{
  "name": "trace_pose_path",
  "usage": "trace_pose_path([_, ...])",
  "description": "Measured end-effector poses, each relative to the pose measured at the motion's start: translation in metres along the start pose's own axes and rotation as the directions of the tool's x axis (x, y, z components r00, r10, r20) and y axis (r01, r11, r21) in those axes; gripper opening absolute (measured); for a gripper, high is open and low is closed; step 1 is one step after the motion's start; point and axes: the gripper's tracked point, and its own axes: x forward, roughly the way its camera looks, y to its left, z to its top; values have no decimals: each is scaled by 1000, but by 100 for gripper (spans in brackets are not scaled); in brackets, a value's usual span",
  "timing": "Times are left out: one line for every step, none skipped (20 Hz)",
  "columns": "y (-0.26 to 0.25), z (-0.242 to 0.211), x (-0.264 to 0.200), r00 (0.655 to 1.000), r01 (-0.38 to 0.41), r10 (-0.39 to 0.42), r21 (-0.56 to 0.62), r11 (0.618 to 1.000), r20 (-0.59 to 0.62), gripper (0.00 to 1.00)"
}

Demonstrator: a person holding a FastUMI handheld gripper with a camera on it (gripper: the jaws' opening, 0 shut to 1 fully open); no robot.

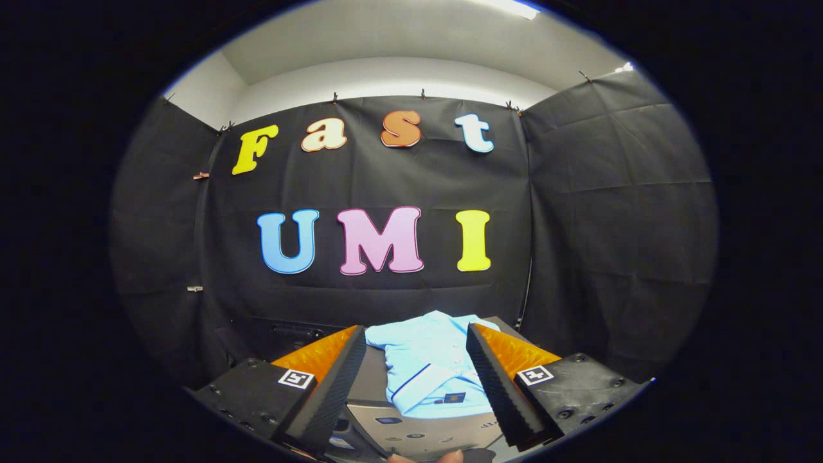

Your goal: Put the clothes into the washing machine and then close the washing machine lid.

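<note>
A folded light-blue shirt [429, 366] with a dark stripe and a small dark tag lies on top of a grey washing machine [418, 432]. My gripper [416, 337] hovers above it, open, and the shirt shows in the wide gap between the two fingers, below and just ahead of them. Neither finger touches the cloth. The machine's control panel with small buttons shows beneath the shirt, close to me. Whether the lid is up or down I cannot tell.
Black cloth walls [617, 212] close the booth behind and on both sides of the machine. A fingertip of the person's hand [443, 457] shows under the gripper.
</note>
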Motion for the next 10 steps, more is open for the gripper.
trace_pose_path([-5, -6, 16, 999, -4, 4, -17, 1000, -37, 99])
trace_pose_path([-9, -12, 34, 997, -15, 12, -29, 999, -73, 99])
trace_pose_path([-14, -20, 52, 993, -20, 16, -35, 999, -115, 99])
trace_pose_path([-20, -30, 72, 986, -27, 21, -38, 999, -165, 99])
trace_pose_path([-24, -42, 91, 977, -41, 33, -34, 999, -210, 99])
trace_pose_path([-30, -55, 110, 966, -45, 36, -31, 999, -256, 99])
trace_pose_path([-38, -68, 131, 954, -46, 35, -31, 998, -296, 99])
trace_pose_path([-50, -84, 155, 938, -36, 22, -35, 999, -346, 99])
trace_pose_path([-57, -100, 174, 921, -28, 16, -26, 999, -390, 99])
trace_pose_path([-58, -112, 191, 904, -29, 23, -8, 1000, -426, 99])
